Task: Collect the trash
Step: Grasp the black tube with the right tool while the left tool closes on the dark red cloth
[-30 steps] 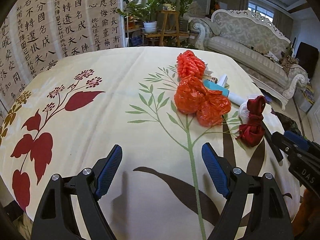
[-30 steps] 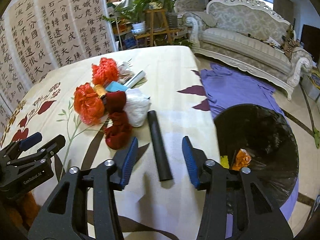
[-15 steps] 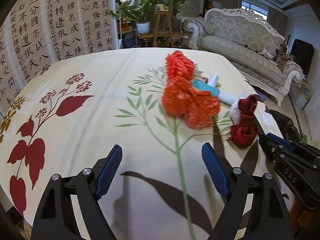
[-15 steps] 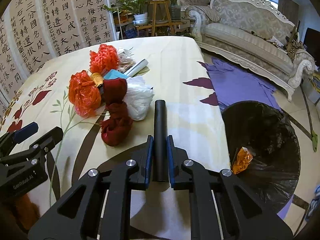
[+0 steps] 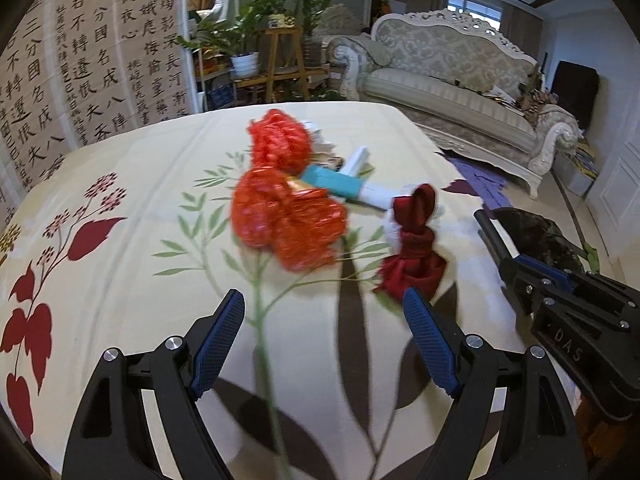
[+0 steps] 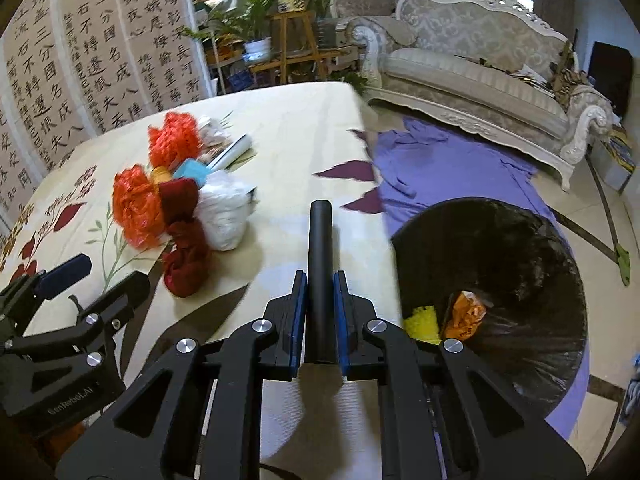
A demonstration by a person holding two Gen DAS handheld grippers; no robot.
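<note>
My right gripper [image 6: 320, 280] is shut on a black tube [image 6: 319, 248] and holds it above the table's right edge. A black-lined trash bin [image 6: 520, 256] stands on the floor to its right, with yellow and orange scraps inside. My left gripper [image 5: 324, 320] is open and empty above the tablecloth, short of the pile. The pile holds orange plastic bags [image 5: 280, 216], a dark red knotted bag [image 5: 416, 256], a white bag [image 6: 224, 212], a teal box [image 5: 336, 184] and a white tube [image 5: 356, 160]. The right gripper with the tube also shows in the left wrist view [image 5: 516, 264].
The floral tablecloth [image 5: 120, 184] covers the table. A purple cloth [image 6: 440, 160] lies on the floor by the bin. An ornate sofa [image 6: 480, 72] stands at the back right. A calligraphy screen [image 6: 80, 60] and potted plants [image 6: 260, 28] stand behind the table.
My right gripper closed on the black tube and lifted it off the table. My left gripper moved toward the pile and stayed open.
</note>
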